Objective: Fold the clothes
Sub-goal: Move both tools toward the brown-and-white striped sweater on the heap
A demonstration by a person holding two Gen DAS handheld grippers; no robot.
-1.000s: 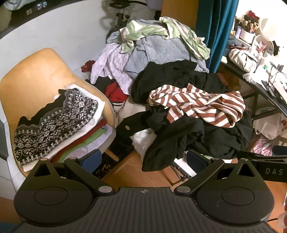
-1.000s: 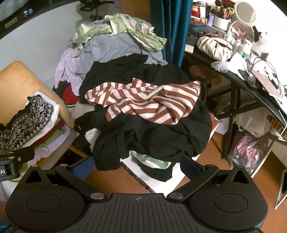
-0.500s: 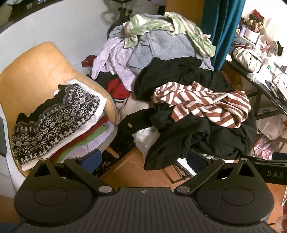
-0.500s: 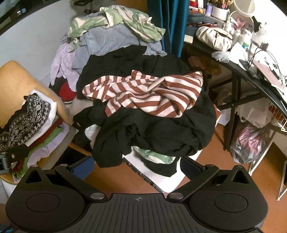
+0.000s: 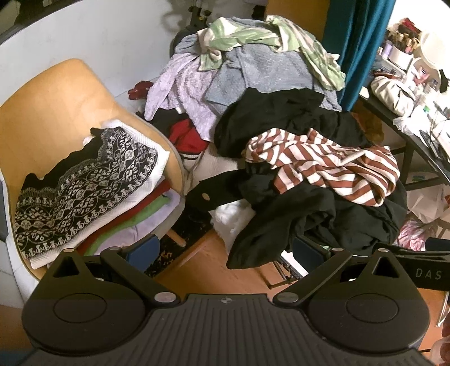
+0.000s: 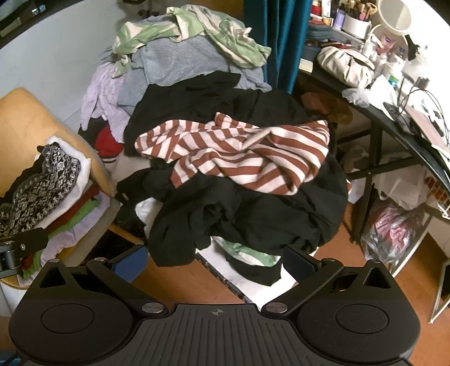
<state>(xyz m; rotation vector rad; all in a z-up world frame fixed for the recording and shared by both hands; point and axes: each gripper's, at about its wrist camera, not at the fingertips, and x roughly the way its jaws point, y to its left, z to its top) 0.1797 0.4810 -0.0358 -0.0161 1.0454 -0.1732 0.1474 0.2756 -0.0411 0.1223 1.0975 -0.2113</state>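
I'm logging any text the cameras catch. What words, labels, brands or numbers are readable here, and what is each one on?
"DAS": white letters on the black body of the right gripper, at the right edge of the left wrist view; the edge cuts the word off.
Bottles and jars on the desk: any labels are too small and blurred to read.
Clothes pile and folded stack: no readable text.

Black desk at right carries a beige bag and round mirror; teal curtain hangs behind
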